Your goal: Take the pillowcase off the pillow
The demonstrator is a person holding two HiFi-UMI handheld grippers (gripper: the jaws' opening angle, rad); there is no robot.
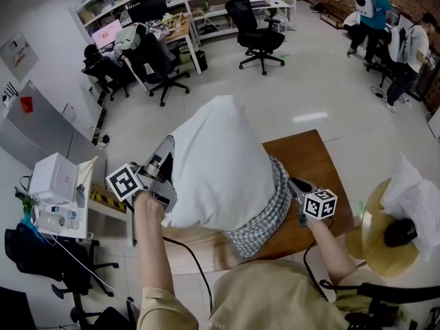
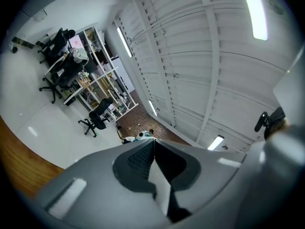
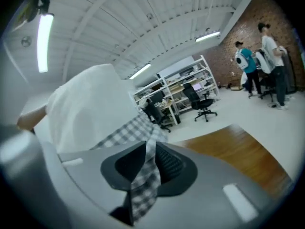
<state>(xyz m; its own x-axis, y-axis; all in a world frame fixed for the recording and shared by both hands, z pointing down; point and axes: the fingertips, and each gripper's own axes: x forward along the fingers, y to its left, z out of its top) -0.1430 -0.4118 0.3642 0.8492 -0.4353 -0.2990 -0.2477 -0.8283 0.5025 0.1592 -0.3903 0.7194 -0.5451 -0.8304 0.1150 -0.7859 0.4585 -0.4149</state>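
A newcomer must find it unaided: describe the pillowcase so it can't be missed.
Find the brown wooden table at the centre of the head view; a big white pillow is held up over it. The pillowcase is the cloth bunched round the pillow's lower end, pinched by the right gripper. It alone is grey-and-white checked; the pillow is plain white.
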